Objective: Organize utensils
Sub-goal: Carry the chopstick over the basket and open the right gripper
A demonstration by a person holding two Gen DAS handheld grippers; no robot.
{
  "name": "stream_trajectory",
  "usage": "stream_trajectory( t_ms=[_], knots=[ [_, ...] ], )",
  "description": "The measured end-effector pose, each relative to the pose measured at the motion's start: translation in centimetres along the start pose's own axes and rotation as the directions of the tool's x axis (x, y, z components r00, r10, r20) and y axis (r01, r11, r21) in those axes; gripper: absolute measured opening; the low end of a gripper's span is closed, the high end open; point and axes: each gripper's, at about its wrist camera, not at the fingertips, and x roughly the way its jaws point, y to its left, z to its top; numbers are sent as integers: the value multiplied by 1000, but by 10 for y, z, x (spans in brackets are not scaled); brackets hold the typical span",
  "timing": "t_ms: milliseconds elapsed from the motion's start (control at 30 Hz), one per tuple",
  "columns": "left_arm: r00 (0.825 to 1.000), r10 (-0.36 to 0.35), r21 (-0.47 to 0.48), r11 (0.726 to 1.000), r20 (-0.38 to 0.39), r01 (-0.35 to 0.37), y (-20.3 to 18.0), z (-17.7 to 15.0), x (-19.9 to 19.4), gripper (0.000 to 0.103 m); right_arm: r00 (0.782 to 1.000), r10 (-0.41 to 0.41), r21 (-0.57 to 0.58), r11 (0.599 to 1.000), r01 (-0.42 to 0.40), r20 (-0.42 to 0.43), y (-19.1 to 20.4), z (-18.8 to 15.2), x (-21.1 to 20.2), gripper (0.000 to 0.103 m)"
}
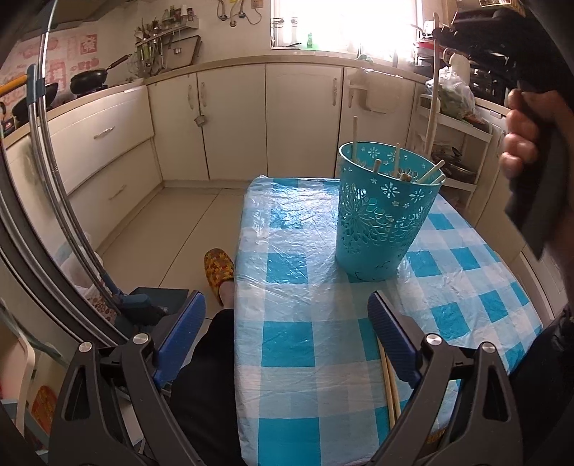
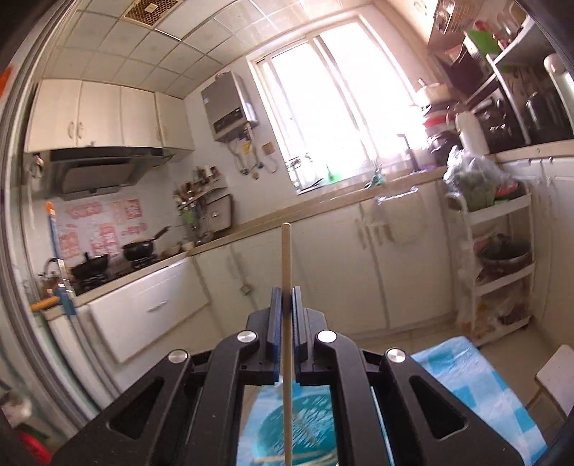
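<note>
A teal perforated basket (image 1: 380,215) stands on the blue-checked table (image 1: 305,358) with several wooden chopsticks (image 1: 398,161) standing in it. My left gripper (image 1: 287,322) hangs open over the table's near edge, nothing between its blue fingers (image 1: 391,337). Two loose chopsticks (image 1: 389,387) lie on the cloth beside its right finger. My right gripper (image 2: 286,294) is shut on one chopstick (image 2: 286,258), which it holds upright. In the left wrist view that gripper (image 1: 439,34) is high at the upper right, its chopstick (image 1: 433,93) hanging above the basket's far rim. The basket (image 2: 308,426) shows below the right gripper.
A person's leg and a patterned slipper (image 1: 219,267) are at the table's left side. White cabinets (image 1: 233,118) line the walls, with pans on the stove (image 1: 88,80) at left. A white shelf rack (image 2: 502,258) with bags stands at right, beside a white stool (image 2: 556,380).
</note>
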Motion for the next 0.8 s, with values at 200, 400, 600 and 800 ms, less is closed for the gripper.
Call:
stream_trajectory(
  t_ms=[200, 400, 600, 800],
  knots=[
    [1000, 10, -35, 999, -28, -11, 11, -1, 14, 88, 996, -68, -30, 997, 67, -64, -13, -45, 28, 6],
    [999, 13, -45, 999, -43, -15, 10, -3, 22, 88, 988, -87, -48, 996, 81, -131, -24, -71, 28, 10],
    [999, 14, -31, 999, -30, -14, 4, -2, 15, 89, 990, -86, -36, 996, 82, -114, -27, -66, 0, 25],
    [1000, 9, -19, 1000, -4, -9, 0, -1, 1, 89, 996, -66, -30, 998, 64, -66, -20, -57, -57, 42]
  ],
)
